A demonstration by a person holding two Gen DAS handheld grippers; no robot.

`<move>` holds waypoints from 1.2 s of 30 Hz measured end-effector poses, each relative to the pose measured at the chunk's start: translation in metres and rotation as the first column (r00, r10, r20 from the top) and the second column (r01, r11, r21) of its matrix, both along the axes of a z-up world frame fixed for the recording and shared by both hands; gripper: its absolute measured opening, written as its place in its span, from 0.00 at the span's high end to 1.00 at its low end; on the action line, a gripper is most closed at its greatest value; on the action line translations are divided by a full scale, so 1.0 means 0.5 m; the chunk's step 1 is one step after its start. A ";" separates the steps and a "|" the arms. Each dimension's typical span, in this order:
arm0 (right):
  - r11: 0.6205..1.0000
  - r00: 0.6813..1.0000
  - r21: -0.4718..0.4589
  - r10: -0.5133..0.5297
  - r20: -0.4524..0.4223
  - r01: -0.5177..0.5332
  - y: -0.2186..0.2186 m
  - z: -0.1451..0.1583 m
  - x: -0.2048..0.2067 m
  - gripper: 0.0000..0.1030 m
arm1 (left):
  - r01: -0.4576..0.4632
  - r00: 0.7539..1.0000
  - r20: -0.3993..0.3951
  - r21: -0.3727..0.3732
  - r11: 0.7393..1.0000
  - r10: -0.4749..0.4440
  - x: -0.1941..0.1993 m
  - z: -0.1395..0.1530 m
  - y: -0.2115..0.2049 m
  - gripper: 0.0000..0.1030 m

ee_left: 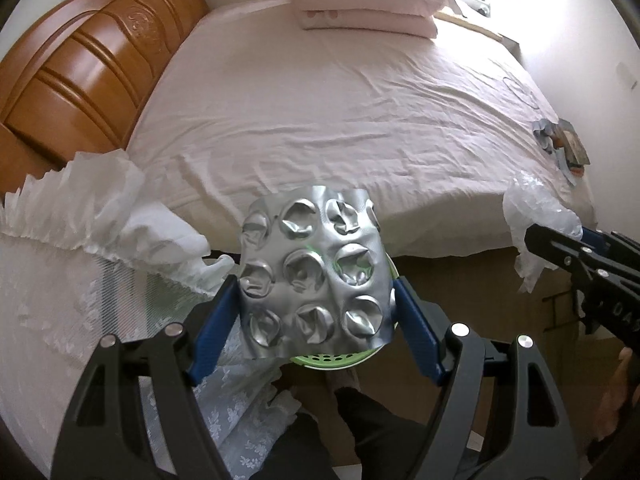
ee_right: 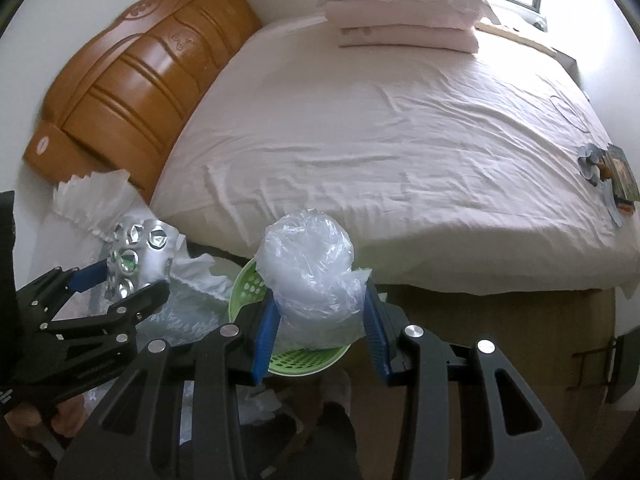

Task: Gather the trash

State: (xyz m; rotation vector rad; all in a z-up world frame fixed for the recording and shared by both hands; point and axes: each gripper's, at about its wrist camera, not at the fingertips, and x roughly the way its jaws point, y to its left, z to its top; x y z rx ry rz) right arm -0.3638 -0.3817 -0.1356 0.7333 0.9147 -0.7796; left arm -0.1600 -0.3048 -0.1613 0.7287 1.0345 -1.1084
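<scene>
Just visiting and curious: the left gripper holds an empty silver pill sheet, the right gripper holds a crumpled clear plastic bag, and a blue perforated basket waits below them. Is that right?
Nearly. The basket is green, not blue, as the right wrist view shows. The rest stands: the left gripper holds the pill sheet, and the right gripper holds the plastic bag.
</scene>
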 end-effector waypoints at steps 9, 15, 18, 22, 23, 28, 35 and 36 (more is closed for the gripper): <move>1.000 1.000 0.005 -0.003 0.015 0.003 -0.021 -0.010 -0.020 0.60 | 0.005 1.000 -0.001 0.041 0.999 -0.005 -0.004 -0.007 -0.010 0.15; 1.000 1.000 0.011 -0.001 0.019 0.001 -0.026 -0.009 -0.017 0.60 | -0.004 1.000 0.002 0.045 0.999 0.003 -0.003 -0.007 -0.008 0.14; 1.000 1.000 0.011 0.002 0.020 -0.003 -0.023 -0.007 -0.012 0.61 | -0.003 1.000 0.006 0.040 0.999 0.003 -0.002 -0.004 -0.006 0.14; 1.000 1.000 0.010 0.003 0.020 -0.003 -0.016 -0.007 -0.008 0.61 | -0.006 1.000 0.007 0.034 0.999 0.005 0.003 -0.002 -0.001 0.14; 1.000 1.000 0.010 0.003 0.019 -0.003 -0.014 -0.007 -0.008 0.60 | -0.006 1.000 0.008 0.033 0.999 0.006 0.004 -0.001 0.000 0.14; 1.000 1.000 0.021 0.011 0.008 -0.012 0.002 -0.017 0.008 0.60 | -0.026 1.000 0.012 0.027 0.999 0.026 0.016 0.008 0.016 0.14; 0.987 0.991 0.116 0.120 -0.051 -0.114 0.000 -0.147 0.114 0.60 | -0.103 0.994 0.034 0.020 0.994 0.102 0.059 0.023 0.088 0.12; 0.982 0.989 0.135 0.140 -0.055 -0.132 0.001 -0.178 0.135 0.59 | -0.125 0.992 0.036 0.022 0.992 0.124 0.070 0.023 0.103 0.12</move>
